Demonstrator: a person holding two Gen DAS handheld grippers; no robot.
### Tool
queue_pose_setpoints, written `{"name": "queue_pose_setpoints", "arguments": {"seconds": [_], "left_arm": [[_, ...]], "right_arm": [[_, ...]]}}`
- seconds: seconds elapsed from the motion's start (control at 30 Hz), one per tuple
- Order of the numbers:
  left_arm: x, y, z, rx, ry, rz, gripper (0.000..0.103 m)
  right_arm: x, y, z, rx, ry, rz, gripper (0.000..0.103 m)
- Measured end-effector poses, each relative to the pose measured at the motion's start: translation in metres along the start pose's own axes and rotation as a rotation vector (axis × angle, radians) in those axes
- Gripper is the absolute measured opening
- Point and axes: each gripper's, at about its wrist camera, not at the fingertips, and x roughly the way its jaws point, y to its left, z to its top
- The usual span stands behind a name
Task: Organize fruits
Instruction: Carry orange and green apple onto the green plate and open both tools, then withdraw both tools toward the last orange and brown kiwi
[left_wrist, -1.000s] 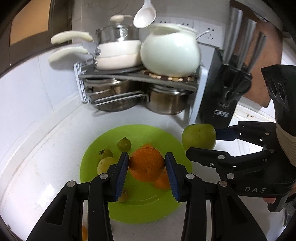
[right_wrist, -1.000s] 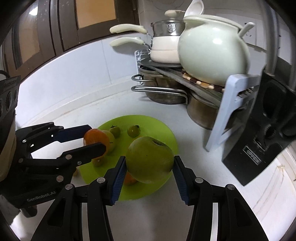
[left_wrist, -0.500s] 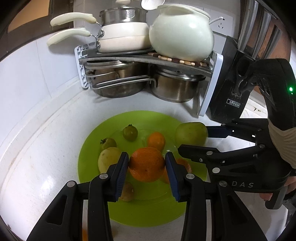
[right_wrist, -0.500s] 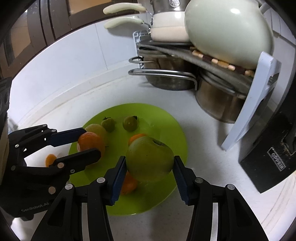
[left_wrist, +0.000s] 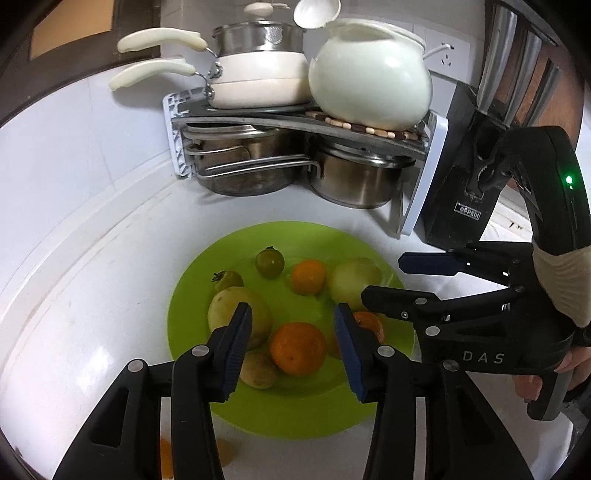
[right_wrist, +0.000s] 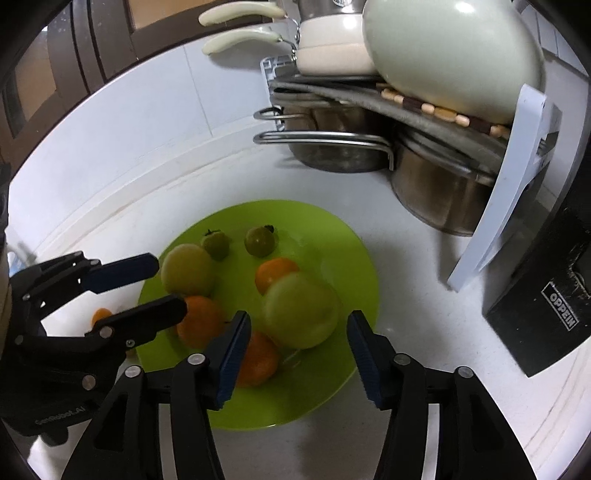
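Observation:
A lime green plate (left_wrist: 295, 410) (right_wrist: 332, 229) lies on the white counter and holds several fruits. My left gripper (left_wrist: 291, 347) is open above an orange (left_wrist: 297, 348) (right_wrist: 199, 321) that rests on the plate. My right gripper (right_wrist: 297, 347) (left_wrist: 384, 277) is open above a green apple (right_wrist: 301, 310) (left_wrist: 352, 282) on the plate, blurred as if still moving. Also on the plate are a yellow-green fruit (left_wrist: 236, 312) (right_wrist: 186, 269), two small green tomatoes (left_wrist: 270, 262) (right_wrist: 259, 241), smaller oranges (left_wrist: 308, 276) (right_wrist: 273, 271) and a brownish fruit (left_wrist: 258, 369).
A small orange piece (right_wrist: 101, 315) lies on the counter left of the plate. A pot rack (left_wrist: 295, 125) with steel pots and a white kettle (left_wrist: 369, 74) stands behind. A black knife block (left_wrist: 465, 192) (right_wrist: 546, 295) stands to the right.
Both grippers have opened. The orange dropped from my left gripper onto the plate, and the green apple left my right gripper onto the plate. Both grippers had lowered toward the plate.

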Motion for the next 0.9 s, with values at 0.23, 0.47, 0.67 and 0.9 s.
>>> {"name": "queue_pose_setpoints", "arguments": {"seconds": [0.23, 0.47, 0.67, 0.9], "left_arm": [[-0.023, 0.003, -0.006, -0.025, -0.034, 0.021, 0.05], [-0.056, 0.005, -0.009, -0.056, -0.095, 0.044, 0.059], [-0.09, 0.003, -0.016, -0.065, -0.153, 0.067, 0.066], [-0.125, 0.006, -0.03, -0.063, -0.193, 0.096, 0.071]], "right_arm": [[-0.018, 0.012, -0.002, -0.021, -0.038, -0.004, 0.056], [-0.049, 0.032, -0.006, -0.051, -0.099, -0.015, 0.056], [-0.079, 0.051, -0.011, -0.065, -0.161, -0.016, 0.061], [-0.104, 0.074, -0.023, -0.095, -0.214, -0.022, 0.062]]}}
